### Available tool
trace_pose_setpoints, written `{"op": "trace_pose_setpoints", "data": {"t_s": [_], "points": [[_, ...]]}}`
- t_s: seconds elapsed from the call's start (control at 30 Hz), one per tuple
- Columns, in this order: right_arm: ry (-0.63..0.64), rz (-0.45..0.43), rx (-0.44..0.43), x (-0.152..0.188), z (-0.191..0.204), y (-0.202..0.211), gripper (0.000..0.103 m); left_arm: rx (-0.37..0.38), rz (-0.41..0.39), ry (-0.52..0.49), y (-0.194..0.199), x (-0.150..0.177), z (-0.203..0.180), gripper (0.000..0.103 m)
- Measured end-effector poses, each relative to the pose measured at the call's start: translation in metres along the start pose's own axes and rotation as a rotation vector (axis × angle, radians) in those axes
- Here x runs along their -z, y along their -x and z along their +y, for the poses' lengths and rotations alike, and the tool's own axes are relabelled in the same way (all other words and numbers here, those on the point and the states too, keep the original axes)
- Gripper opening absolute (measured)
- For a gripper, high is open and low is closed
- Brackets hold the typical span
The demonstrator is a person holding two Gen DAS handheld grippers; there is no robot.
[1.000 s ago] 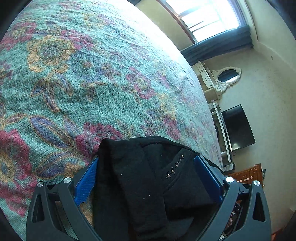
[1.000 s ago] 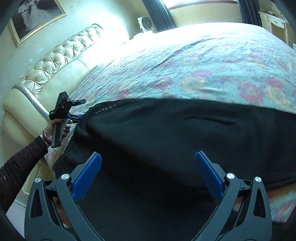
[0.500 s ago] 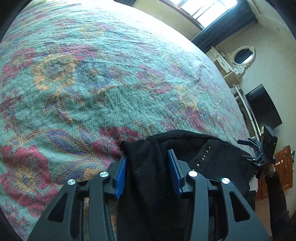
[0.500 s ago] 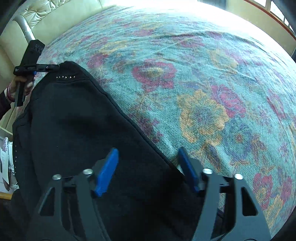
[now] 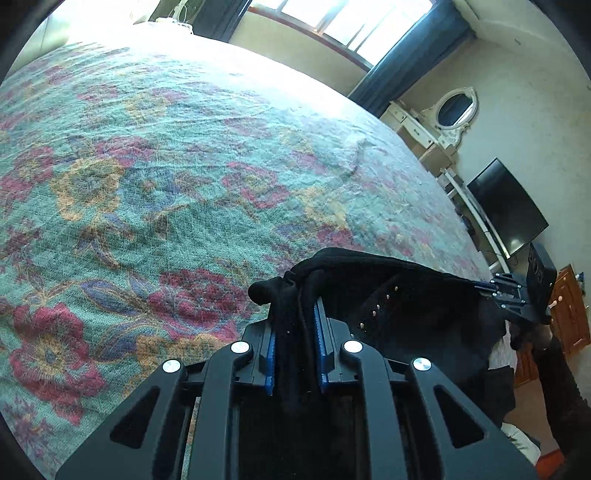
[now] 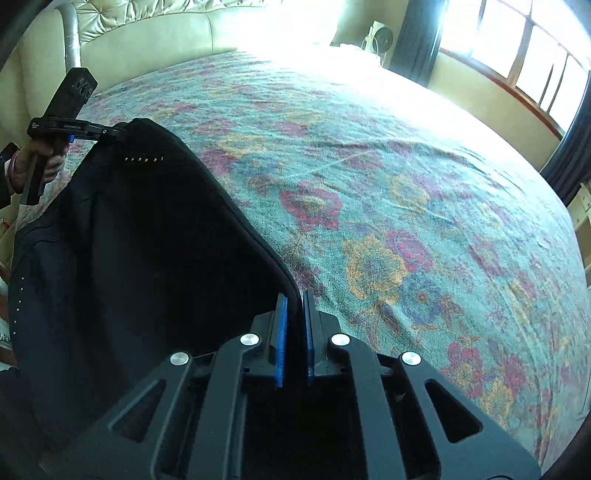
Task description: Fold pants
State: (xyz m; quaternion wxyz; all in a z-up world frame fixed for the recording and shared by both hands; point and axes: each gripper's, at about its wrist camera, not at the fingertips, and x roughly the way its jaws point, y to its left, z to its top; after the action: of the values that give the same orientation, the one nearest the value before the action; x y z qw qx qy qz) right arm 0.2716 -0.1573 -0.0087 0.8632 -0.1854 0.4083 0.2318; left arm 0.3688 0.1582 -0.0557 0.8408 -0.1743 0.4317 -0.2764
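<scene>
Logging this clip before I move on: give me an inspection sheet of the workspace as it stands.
Surface: bed with floral bedspread.
Job's things: black pants, stretched between both claws.
Clutter: nothing seen.
Grippers: left claw shut on bunched pants fabric; right claw shut on the pants' edge.
Cables: nothing seen.
Surroundings: tufted headboard, windows, oval mirror, television.

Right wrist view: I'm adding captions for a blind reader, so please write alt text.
The right hand-held gripper is shut on an edge of black fabric pants over a floral teal bedspread. At far left, the left hand-held gripper pinches another corner, near a row of small studs.
</scene>
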Motion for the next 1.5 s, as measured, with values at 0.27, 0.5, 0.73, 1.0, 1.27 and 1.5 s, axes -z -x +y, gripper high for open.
{"op": "trace_pose_setpoints", "data": {"t_s": [0.27,0.5,0.73,1.0,1.27,1.5], "points": [[0.101,-0.156,0.135,0.084,0.099,0.093,0.007,0.114,-0.173,-0.065,0.088,0.054,-0.046,0.017],[0.111,-0.008,0.114,0.164,0.174,0.074,0.013,0.110,-0.121,0.098,0.112,0.162,-0.030,0.040],[-0.424,-0.062,-0.097,0.172,0.133,0.104,0.059,0.081,-0.219,0.428,0.151,0.233,0.012,0.060],[-1.244,-0.250,-0.437,0.225,0.075,0.090,0.059,0.144,-0.287,0.533,0.135,0.215,-0.023,0.074],[-1.356,-0.211,-0.419,0.216,0.088,0.079,0.059,-0.039,-0.283,0.623,0.112,0.202,-0.035,0.075],[-1.405,-0.241,-0.354,0.225,0.085,0.070,0.028,-0.064,-0.312,0.659,0.110,0.206,-0.041,0.075]]}}
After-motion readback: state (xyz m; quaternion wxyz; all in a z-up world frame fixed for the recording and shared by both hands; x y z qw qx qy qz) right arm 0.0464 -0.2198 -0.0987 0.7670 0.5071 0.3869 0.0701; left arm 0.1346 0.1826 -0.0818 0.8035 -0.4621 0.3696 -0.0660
